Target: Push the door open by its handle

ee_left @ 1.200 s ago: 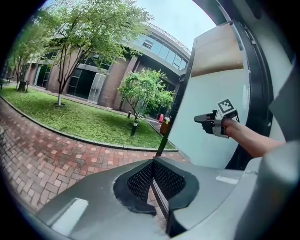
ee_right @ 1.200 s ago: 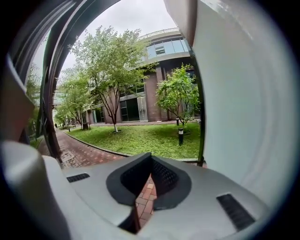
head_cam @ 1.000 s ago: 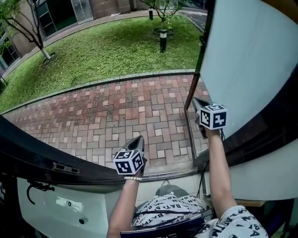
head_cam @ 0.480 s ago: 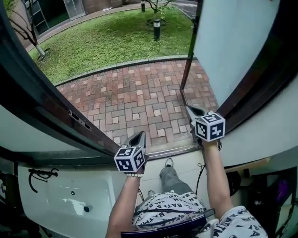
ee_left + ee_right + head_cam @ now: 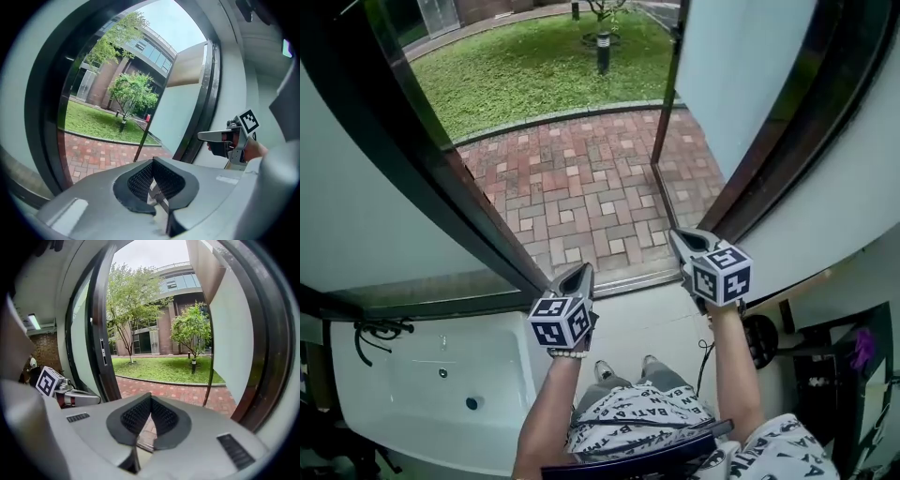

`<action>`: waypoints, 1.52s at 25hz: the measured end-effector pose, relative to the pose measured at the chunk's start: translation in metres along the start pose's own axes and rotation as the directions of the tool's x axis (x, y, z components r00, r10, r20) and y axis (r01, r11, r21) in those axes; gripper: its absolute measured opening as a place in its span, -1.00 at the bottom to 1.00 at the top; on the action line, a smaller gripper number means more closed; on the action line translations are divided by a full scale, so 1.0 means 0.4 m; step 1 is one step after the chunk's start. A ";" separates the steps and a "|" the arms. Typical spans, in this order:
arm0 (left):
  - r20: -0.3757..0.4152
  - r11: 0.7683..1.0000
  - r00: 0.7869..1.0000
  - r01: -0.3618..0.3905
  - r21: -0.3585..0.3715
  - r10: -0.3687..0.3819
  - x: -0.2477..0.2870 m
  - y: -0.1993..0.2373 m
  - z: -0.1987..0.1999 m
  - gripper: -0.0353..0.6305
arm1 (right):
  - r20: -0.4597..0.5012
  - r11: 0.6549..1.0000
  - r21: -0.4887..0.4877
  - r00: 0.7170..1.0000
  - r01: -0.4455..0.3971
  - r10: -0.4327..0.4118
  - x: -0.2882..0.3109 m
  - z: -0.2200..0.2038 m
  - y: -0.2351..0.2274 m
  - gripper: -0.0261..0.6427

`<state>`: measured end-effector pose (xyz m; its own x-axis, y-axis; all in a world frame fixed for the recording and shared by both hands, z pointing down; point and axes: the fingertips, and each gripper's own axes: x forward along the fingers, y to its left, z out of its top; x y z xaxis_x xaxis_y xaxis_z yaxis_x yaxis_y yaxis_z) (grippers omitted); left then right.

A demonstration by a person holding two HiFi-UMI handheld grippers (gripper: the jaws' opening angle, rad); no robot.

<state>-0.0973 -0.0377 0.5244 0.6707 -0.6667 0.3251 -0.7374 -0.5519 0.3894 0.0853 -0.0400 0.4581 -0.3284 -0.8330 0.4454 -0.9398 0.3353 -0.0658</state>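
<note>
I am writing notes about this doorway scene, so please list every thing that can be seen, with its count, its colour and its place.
door: one, pale with dark frame, open, right
door frame: one, dark, left
brick paving: one patch, red-brown, outside the doorway
lawn: one, green, beyond the paving
trees: two, green, on the lawn
lamp post: one, dark, on the lawn
building: one, brown with glass, behind the lawn
bracelet: one, pale, left wrist
left gripper: one, grey, jaws together, empty
right gripper: one, grey, jaws together, empty, near the door
</note>
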 end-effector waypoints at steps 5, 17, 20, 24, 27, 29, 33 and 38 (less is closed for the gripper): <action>0.026 1.000 0.999 -0.020 -0.017 0.020 -0.066 -0.033 -0.027 -0.94 | -0.015 0.999 -0.018 0.999 -0.039 0.039 -0.045 -0.038 0.052 -0.89; 0.005 0.994 0.994 -0.110 0.014 0.110 -0.201 -0.267 -0.217 -0.94 | -0.035 0.995 0.010 0.994 -0.099 0.099 -0.320 -0.263 0.107 -0.89; 0.019 0.993 0.993 -0.121 0.016 0.120 -0.248 -0.355 -0.285 -0.94 | -0.028 0.994 0.001 0.993 -0.111 0.111 -0.405 -0.345 0.112 -0.89; 0.025 0.992 0.992 -0.124 0.008 0.124 -0.314 -0.457 -0.333 -0.94 | -0.019 0.991 0.014 0.990 -0.137 0.137 -0.500 -0.411 0.134 -0.88; 0.035 0.992 0.991 -0.128 0.003 0.128 -0.351 -0.519 -0.362 -0.94 | -0.009 0.987 0.025 0.988 -0.156 0.157 -0.561 -0.450 0.143 -0.89; 0.046 0.991 0.990 -0.131 0.008 0.131 -0.376 -0.555 -0.374 -0.94 | 0.002 0.985 0.031 0.986 -0.168 0.168 -0.599 -0.468 0.149 -0.89; 0.064 0.991 0.990 -0.129 0.022 0.127 -0.412 -0.598 -0.374 -0.94 | 0.009 0.985 0.034 0.985 -0.171 0.171 -0.648 -0.483 0.163 -0.88; 0.077 0.991 0.989 -0.128 0.033 0.125 -0.444 -0.624 -0.376 -0.94 | 0.013 0.982 0.013 0.982 -0.188 0.187 -0.684 -0.498 0.199 -0.88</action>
<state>-0.0202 0.2939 0.4990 0.5649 -0.7670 0.3044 -0.8195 -0.4783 0.3157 0.1190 0.3022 0.5087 -0.4999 -0.7611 0.4133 -0.8627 0.4799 -0.1596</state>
